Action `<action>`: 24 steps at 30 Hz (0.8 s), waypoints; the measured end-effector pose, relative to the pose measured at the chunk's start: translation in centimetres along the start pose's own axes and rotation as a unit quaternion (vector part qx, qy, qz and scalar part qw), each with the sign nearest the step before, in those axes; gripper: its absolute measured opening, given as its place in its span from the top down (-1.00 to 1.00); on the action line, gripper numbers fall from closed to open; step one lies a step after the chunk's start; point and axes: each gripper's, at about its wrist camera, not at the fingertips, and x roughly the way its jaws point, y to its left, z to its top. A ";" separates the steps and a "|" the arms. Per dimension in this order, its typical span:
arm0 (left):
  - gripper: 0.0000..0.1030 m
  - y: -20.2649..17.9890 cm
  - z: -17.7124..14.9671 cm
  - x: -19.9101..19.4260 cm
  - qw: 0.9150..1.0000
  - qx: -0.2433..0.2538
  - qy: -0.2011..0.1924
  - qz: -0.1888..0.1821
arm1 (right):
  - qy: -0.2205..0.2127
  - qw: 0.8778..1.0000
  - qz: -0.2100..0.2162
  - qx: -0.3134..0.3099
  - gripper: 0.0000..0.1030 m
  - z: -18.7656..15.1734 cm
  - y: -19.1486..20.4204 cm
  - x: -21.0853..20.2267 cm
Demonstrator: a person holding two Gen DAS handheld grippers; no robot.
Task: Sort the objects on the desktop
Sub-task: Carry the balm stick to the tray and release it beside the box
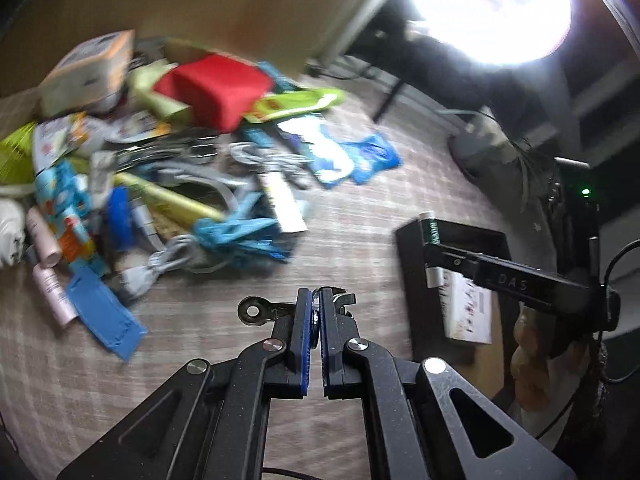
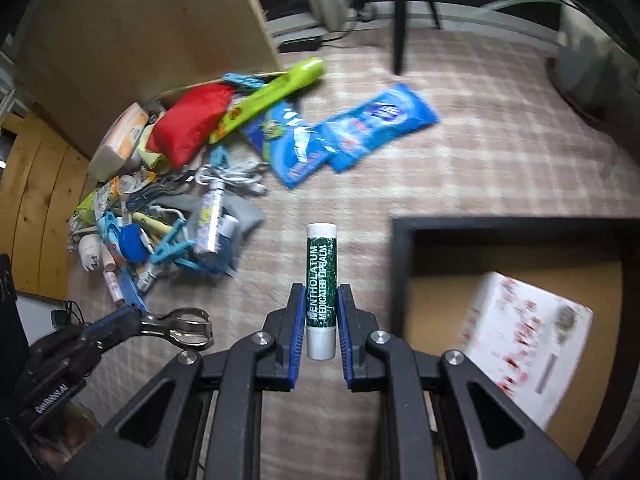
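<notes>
My left gripper (image 1: 316, 300) is shut on a metal nail clipper (image 1: 256, 312), held above the checked tablecloth; the clipper also shows in the right wrist view (image 2: 180, 326). My right gripper (image 2: 321, 300) is shut on a green lip balm tube (image 2: 321, 280), held upright just left of a black tray (image 2: 400, 264). In the left wrist view the tube (image 1: 428, 228) is over the black tray's near-left corner (image 1: 408, 248). A white box (image 2: 524, 332) lies in the tray.
A pile of mixed objects lies at the left: a red pouch (image 1: 216, 88), blue packets (image 2: 376, 124), blue clothes pegs (image 1: 240, 232), white cables (image 2: 232, 178), a blue tag (image 1: 104, 316), pink tubes (image 1: 44, 240). A wooden board (image 2: 140, 40) stands behind. A plant pot (image 1: 488, 148) stands at the right.
</notes>
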 end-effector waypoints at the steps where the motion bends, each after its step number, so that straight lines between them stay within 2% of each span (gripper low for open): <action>1: 0.94 -0.8 0.0 0.2 1.000 0.009 0.003 -0.005 | -0.001 1.000 -0.004 0.004 0.70 -0.6 -0.5 1.2; 7: 0.94 -7.5 -1.0 2.4 0.995 0.085 0.039 -0.035 | -0.007 0.999 -0.025 0.047 0.70 -3.9 -6.1 -1.5; 11: 0.94 -12.8 -2.5 3.8 0.986 0.144 0.065 -0.056 | -0.014 0.996 -0.041 0.082 0.70 -6.4 -10.0 -3.4; 15: 0.94 -17.7 -4.3 5.1 0.973 0.199 0.088 -0.076 | -0.019 0.990 -0.057 0.124 0.70 -8.9 -13.8 -4.7; 20: 0.94 -21.7 -6.5 6.2 0.959 0.251 0.107 -0.082 | -0.021 0.984 -0.070 0.164 0.70 -11.3 -16.8 -5.5; 24: 0.94 -23.2 -7.8 7.1 0.952 0.270 0.120 -0.080 | -0.024 0.980 -0.076 0.180 0.70 -12.3 -18.0 -5.9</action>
